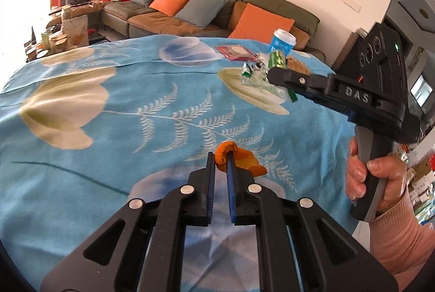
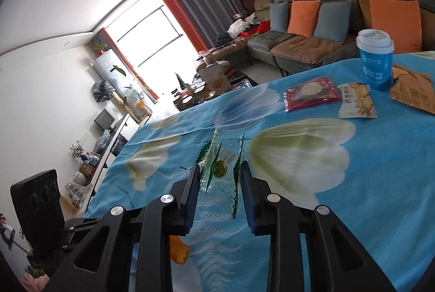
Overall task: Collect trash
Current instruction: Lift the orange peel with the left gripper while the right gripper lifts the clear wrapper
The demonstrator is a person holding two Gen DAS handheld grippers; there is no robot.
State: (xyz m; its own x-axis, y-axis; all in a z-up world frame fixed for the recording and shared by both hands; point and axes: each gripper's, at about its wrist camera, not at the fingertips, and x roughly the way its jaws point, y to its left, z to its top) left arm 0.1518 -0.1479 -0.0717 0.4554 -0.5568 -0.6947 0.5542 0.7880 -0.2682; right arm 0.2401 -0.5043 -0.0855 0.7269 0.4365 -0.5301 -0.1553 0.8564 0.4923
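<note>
Over blue floral cloth, sofa behind, curtained window

A: Orange peel is half behind the left gripper's fingers, and only a scrap shows in the right view.
B: Cup print is unreadable. The right hand is partly behind the handle, its sleeve cut off by the edge.

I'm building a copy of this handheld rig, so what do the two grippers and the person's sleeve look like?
Both are matte black plastic. The left gripper has angular linkage arms with silver rivets and blue ribbed pads. The right gripper has a boxy black head with raised letters "DAS", round lenses, a green light and a grey-black handle. The sleeve is pink ribbed knit.
</note>
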